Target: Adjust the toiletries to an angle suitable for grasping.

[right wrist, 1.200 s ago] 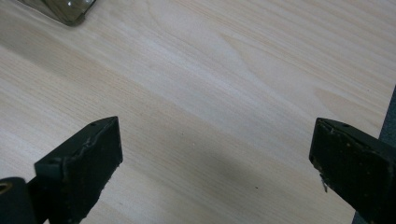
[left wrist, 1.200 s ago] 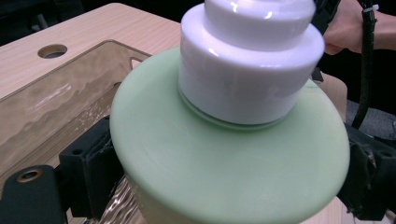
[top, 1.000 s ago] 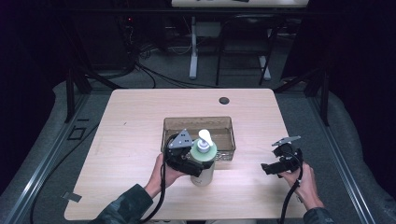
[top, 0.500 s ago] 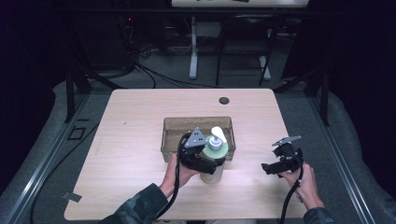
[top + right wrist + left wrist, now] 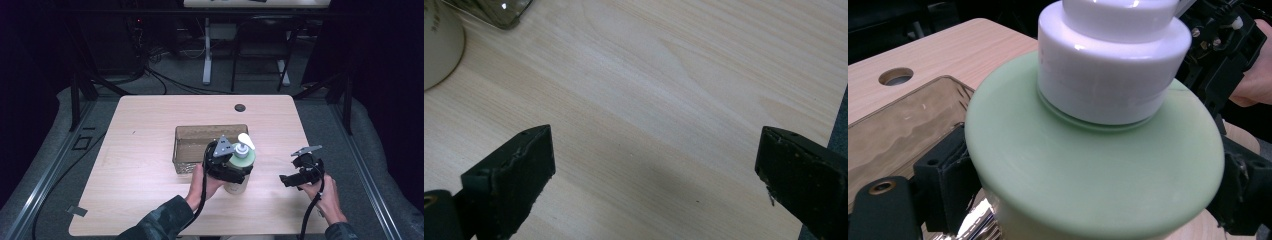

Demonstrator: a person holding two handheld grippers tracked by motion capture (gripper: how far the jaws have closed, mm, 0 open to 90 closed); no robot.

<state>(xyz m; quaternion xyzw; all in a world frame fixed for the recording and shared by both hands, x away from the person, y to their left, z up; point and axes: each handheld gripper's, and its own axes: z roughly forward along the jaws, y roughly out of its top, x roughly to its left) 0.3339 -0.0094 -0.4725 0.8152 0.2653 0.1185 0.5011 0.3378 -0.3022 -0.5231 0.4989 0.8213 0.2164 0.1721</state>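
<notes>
Pump bottle [image 5: 240,167] in left gripper [image 5: 231,169], beside tray [image 5: 196,145]

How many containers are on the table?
2. A pump bottle stands near the front, held in the left gripper; a clear bin sits just behind it, mid-table.

A pump bottle [image 5: 239,167], pale green shoulder and white pump head, stands upright beside the clear bin [image 5: 192,145].

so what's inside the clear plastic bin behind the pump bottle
The ribbed clear plastic bin looks empty over its visible floor. Its front right corner is covered by the green pump bottle with the white pump head and the left tongs shut on the bottle.
</notes>
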